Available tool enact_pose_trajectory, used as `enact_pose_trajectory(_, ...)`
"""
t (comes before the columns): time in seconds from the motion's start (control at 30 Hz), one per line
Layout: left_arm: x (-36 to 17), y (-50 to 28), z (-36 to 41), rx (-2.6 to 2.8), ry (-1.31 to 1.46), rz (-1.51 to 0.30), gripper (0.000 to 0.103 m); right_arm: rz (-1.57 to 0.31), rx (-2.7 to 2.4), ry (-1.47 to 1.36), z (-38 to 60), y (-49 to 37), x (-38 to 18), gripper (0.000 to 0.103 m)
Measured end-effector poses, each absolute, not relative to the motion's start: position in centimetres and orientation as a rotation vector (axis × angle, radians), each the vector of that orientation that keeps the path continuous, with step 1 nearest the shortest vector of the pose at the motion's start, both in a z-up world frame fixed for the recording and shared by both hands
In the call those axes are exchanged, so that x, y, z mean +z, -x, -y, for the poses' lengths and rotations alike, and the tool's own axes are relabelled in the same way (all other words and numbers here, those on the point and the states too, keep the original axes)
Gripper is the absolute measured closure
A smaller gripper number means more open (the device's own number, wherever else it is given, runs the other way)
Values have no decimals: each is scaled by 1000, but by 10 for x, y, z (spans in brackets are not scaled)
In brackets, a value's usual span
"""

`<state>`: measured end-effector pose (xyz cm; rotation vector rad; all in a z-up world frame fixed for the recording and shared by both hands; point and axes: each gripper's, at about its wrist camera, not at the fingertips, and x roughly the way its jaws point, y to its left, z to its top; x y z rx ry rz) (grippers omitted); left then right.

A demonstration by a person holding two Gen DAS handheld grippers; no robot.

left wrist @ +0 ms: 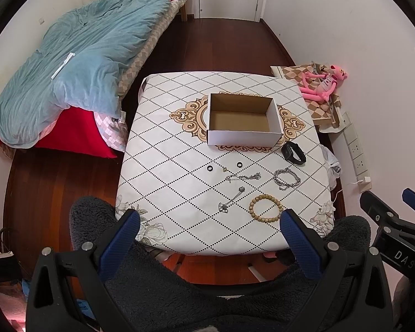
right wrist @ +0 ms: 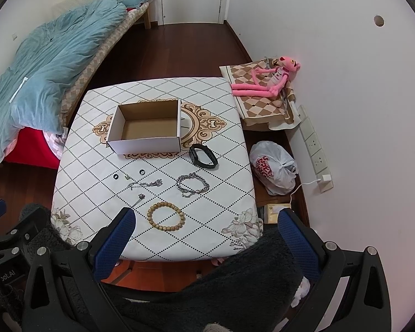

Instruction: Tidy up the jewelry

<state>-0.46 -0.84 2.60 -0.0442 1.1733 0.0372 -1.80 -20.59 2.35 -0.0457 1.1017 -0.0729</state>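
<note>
Cardboard box, open-topped, white outside and brown inside, stood empty at the middle of the table, over a gold ornamental medallion. Black fitness band lay just beside the box's near right corner. Nearer in, a silver chain bracelet, then a wooden bead bracelet closest to the near edge. Left of those lay a thin silver chain and a pendant chain, with two small dark rings and a tiny charm between them, too small to make out. All pieces lay apart on the cloth, none inside the box.

Tablecloth white with dotted black diamonds, flowers at the near corners. Dark wood floor. Bed with a blue quilt to the left; pink plush toy on a checked cloth by the right wall; white door at the far end.

Left gripper and right gripper both hung short of the near edge, fingers spread wide, nothing between them.

Only the right wrist view showed a knotted plastic bag on the floor right of the table. Only the left wrist view showed the red bedding under the quilt fully.
</note>
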Motion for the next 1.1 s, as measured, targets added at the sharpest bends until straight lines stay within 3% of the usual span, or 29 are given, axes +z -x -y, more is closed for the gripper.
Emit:
enact_pose_trajectory(0.8, 31, 6, 6, 30, 50, -1155, 0, -1092, -59, 39, 203, 20, 29, 0)
enact_pose_trajectory(1.1, -32, -20, -1, 84, -9, -1174, 0, -1165, -53, 26, 210, -10, -30, 0)
